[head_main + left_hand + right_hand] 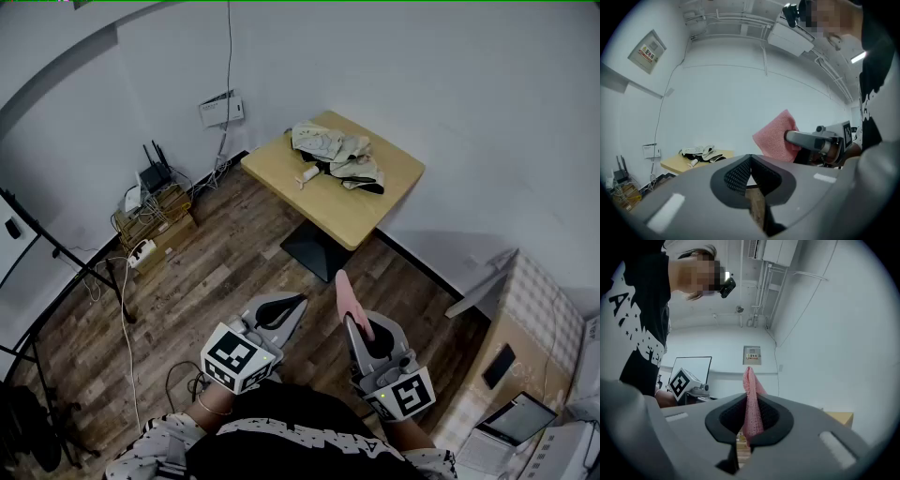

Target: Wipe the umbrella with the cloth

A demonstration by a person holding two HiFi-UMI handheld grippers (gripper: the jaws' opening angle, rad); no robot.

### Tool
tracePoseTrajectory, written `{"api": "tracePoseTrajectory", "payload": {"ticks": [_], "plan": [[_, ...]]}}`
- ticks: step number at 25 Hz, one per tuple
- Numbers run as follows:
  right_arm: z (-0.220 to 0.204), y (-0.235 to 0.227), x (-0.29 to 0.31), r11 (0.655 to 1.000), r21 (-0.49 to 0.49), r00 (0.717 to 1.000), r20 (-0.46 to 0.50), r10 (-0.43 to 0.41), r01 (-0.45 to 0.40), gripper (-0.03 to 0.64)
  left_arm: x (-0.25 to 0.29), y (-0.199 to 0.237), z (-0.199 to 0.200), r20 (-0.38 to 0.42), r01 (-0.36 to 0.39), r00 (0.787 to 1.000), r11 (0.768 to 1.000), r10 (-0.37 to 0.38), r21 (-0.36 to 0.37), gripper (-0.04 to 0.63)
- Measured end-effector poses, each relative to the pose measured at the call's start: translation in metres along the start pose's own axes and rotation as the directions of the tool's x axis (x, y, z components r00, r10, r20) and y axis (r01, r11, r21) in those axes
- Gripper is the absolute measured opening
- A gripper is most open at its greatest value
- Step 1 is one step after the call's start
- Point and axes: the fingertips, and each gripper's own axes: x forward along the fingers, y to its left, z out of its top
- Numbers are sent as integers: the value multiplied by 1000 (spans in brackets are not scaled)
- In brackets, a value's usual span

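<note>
A folded beige umbrella (339,156) lies crumpled on the small wooden table (394,192) across the room, also seen far off as the umbrella (701,153) in the left gripper view. My right gripper (349,322) is shut on a pink cloth (352,302), which sticks up between its jaws as the cloth (750,401). From the left gripper view the same cloth (773,137) hangs in the right gripper (801,138). My left gripper (298,304) is shut and holds nothing; its tips (751,157) meet. Both grippers are held close to the person's body, well short of the table.
A router and cardboard boxes (155,211) with cables sit by the left wall. A dark stand leg (89,272) crosses the wooden floor at left. A cardboard box and white devices (534,375) stand at right. The table has a black base (314,248).
</note>
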Motion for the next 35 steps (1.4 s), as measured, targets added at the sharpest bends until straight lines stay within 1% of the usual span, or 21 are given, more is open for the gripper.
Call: {"api": "tracePoseTrajectory", "payload": {"ticks": [6, 10, 14, 18, 21, 27, 31, 33, 35], "plan": [[-3, -2, -6, 998, 62, 1000, 22, -17, 16, 29, -5, -6, -6, -25, 3, 1000, 1000, -3, 1, 2], [-5, 2, -4, 995, 98, 999, 38, 4, -8, 31, -11, -2, -9, -36, -15, 999, 1000, 15, -3, 2], [-10, 4, 1, 995, 102, 999, 36, 20, -23, 31, -17, 3, -11, -37, -36, 999, 999, 35, -12, 2], [-17, 12, 9, 993, 101, 998, 15, 57, -59, 32, -24, 14, -18, -40, -69, 997, 997, 67, -37, 2], [-21, 8, 18, 993, 104, 998, 0, 57, -56, 32, -22, 23, -20, -35, -70, 997, 996, 68, -57, 2], [-22, -5, 53, 996, 82, 999, -6, 34, -34, 32, -6, 60, -17, -15, -40, 999, 996, 39, -79, 2], [-29, -18, 80, 997, 73, 1000, -18, -11, 12, 32, 8, 90, -13, -1, 3, 1000, 997, -3, -78, 2], [-31, -23, 98, 997, 69, 999, -19, -30, 31, 32, 14, 108, -10, 0, 22, 1000, 997, -22, -74, 2], [-33, -26, 121, 997, 68, 999, -19, -39, 40, 32, 18, 132, -7, 4, 26, 1000, 997, -26, -72, 2]]}}
